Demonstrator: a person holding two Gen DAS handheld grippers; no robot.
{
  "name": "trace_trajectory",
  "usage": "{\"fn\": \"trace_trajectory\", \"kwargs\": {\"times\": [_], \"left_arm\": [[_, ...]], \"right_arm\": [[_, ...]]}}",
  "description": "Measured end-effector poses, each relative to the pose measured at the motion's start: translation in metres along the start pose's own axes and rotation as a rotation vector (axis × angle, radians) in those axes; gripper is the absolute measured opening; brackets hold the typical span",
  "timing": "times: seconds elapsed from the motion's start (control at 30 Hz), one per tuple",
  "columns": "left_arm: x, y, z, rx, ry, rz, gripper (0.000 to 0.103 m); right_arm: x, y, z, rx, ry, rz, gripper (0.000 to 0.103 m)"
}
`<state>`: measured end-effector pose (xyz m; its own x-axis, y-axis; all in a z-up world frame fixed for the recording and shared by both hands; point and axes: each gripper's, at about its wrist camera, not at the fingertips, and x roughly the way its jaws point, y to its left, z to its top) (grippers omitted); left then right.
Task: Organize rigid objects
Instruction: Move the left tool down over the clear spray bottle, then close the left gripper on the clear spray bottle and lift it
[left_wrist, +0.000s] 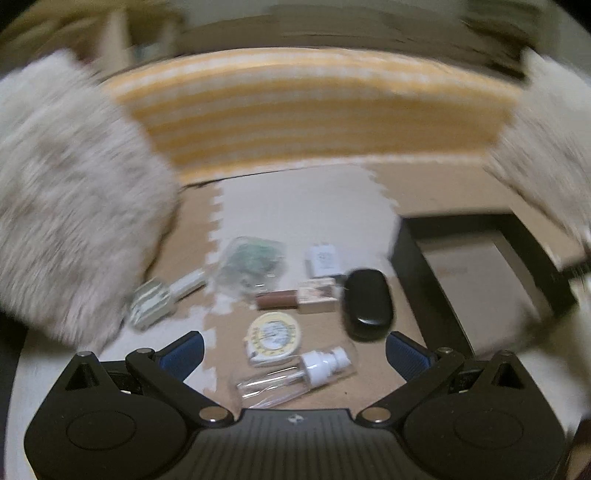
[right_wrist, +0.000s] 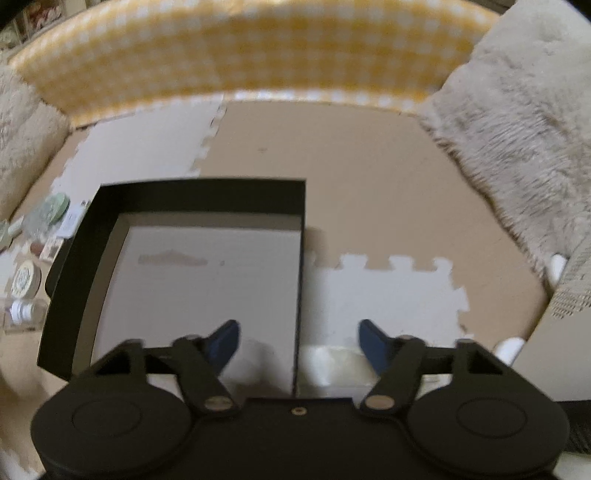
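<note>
1. Zero items are sitting in the black-walled rectangular box with pale liner (right_wrist: 207, 280); judging by that, sorting is only starting.
2. Left gripper (left_wrist: 295, 354) is hovering with jaws spread wide, gripping nothing, framing the clear plastic spray bottle with white pump head (left_wrist: 295, 373), which is lying on its side left of the box.
3. Round yellow-rimmed tin (left_wrist: 273, 334) is lying just beyond the bottle, touching or nearly so. Black oval hard case (left_wrist: 367, 304) is sitting just left of the box wall; a brown tube (left_wrist: 277, 299), a small wooden block (left_wrist: 317, 295) and a white charger plug (left_wrist: 325, 260) are lying further left of it.
4. Right gripper (right_wrist: 297, 339) is hanging over the box's right wall, jaws wide apart, carrying nothing.
5. Next move, my read: lower left gripper, close across the bottle body. Clear plastic is slippery and round, so it may roll.
</note>
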<state>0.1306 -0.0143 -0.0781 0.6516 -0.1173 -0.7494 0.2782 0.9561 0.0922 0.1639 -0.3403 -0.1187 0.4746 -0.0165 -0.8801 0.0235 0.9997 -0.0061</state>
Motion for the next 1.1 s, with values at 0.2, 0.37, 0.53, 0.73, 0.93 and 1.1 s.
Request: {"fn": "trace_trajectory", "kwargs": {"times": [0.2, 0.37, 0.53, 0.73, 0.93, 1.1], "left_arm": [[0.019, -0.034, -0.011, 0.310, 0.047, -0.084, 0.078], [0.040, -0.048, -0.023, 0.539, 0.061, -0.071, 0.062], [0.059, -0.047, -0.027, 0.650, 0.066, -0.063, 0.051], [0.078, -0.046, -0.031, 0.754, 0.086, -0.079, 0.047], [0.083, -0.038, -0.021, 0.680, 0.093, -0.101, 0.042], [0.063, -0.031, -0.011, 0.592, 0.060, -0.144, 0.039]], "right_arm": [[0.008, 0.007, -0.004, -0.045, 0.082, 0.018, 0.010], [0.010, 0.004, -0.003, -0.036, 0.094, 0.007, 0.005], [0.010, 0.001, -0.002, -0.029, 0.096, 0.012, 0.005], [0.012, 0.001, 0.000, -0.018, 0.100, 0.019, 0.005], [0.014, 0.001, 0.000, -0.013, 0.104, 0.020, 0.005], [0.014, -0.001, -0.001, -0.006, 0.101, 0.029, 0.005]]}}
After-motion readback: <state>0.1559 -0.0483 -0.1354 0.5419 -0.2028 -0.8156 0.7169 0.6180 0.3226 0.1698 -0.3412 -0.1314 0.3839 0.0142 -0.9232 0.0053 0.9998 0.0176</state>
